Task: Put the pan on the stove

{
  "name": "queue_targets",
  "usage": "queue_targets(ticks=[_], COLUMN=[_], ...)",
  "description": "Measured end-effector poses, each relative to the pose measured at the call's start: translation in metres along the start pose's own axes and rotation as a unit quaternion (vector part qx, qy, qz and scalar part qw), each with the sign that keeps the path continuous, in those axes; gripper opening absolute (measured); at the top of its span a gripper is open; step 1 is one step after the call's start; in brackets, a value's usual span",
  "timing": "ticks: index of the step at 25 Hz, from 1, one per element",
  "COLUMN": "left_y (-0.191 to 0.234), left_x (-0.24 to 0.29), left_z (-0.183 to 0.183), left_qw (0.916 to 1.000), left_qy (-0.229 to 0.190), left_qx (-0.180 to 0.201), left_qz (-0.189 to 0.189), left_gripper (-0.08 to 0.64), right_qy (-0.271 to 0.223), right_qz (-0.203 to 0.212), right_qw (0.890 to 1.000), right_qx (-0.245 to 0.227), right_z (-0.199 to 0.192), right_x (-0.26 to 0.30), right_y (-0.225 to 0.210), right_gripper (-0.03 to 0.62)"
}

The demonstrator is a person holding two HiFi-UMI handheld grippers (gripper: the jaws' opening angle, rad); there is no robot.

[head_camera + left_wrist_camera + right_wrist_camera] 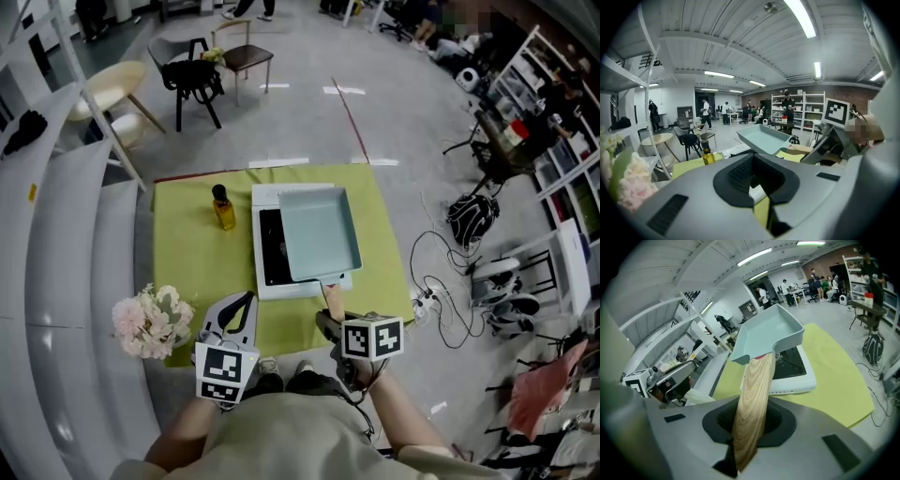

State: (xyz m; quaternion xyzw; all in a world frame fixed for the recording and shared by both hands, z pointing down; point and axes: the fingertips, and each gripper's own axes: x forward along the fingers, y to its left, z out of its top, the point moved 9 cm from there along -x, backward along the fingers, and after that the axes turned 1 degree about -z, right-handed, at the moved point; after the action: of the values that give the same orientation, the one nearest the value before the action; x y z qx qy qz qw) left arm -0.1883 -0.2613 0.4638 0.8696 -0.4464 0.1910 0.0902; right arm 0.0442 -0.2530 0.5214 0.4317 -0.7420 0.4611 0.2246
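**Head view:** The right gripper (330,324) clamps the light wooden handle (332,300) of a pale blue-green square metal pan (319,230). The pan hangs at the gripper's 12 o'clock, over the right half of a white tabletop stove with a black glass top (270,246). The stove stands on a lime-green cloth (192,248). An amber oil bottle with a dark cap (223,207) stands apart at the stove's 9 o'clock. A bunch of pale pink flowers (150,322) lies at the cloth's 7 o'clock corner. The left gripper (234,314) hovers at the stove's 7 o'clock, near the flowers.

**Left gripper view:** Its jaws stand a little apart with nothing between them. The pan shows at 1 o'clock, tilted and seemingly clear of the stove top.

**Right gripper view:** The jaws are drawn narrow onto the wooden handle, which runs up toward 12 o'clock to the pan. The pan's near edge rides above the black glass.

We judge the placing step to be in hand: the pan is over the stove but not yet set down. The next move, we reckon, calls for:
- shifting the pan toward 9 o'clock to centre it on the glass,
- levelling it and lowering it until the base rests flat,
- only then letting go of the handle.
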Motion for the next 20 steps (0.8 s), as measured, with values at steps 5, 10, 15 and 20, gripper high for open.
queue_targets(ticks=[5, 10, 15, 20], left_y=[0.002, 0.001, 0.0, -0.003], left_x=[0.015, 0.025, 0.03, 0.031], left_z=[-0.01, -0.016, -0.019, -0.025], left_qw=[0.9998, 0.9991, 0.9987, 0.9975], left_qy=[0.014, 0.031, 0.044, 0.064], left_qx=[-0.015, -0.027, -0.025, -0.028], left_qz=[-0.007, -0.004, 0.004, 0.011], left_gripper=[0.006, 0.006, 0.006, 0.006], right_qy=[0.026, 0.053, 0.066, 0.067], right_qz=[-0.007, -0.01, 0.0, 0.024], right_qw=[1.0, 0.999, 0.998, 0.997], right_qx=[-0.001, 0.0, 0.008, 0.034], right_z=[0.007, 0.007, 0.006, 0.003], right_x=[0.025, 0.043, 0.055, 0.063], right_y=[-0.009, -0.019, -0.027, -0.029], right_gripper=[0.06, 0.061, 0.061, 0.061])
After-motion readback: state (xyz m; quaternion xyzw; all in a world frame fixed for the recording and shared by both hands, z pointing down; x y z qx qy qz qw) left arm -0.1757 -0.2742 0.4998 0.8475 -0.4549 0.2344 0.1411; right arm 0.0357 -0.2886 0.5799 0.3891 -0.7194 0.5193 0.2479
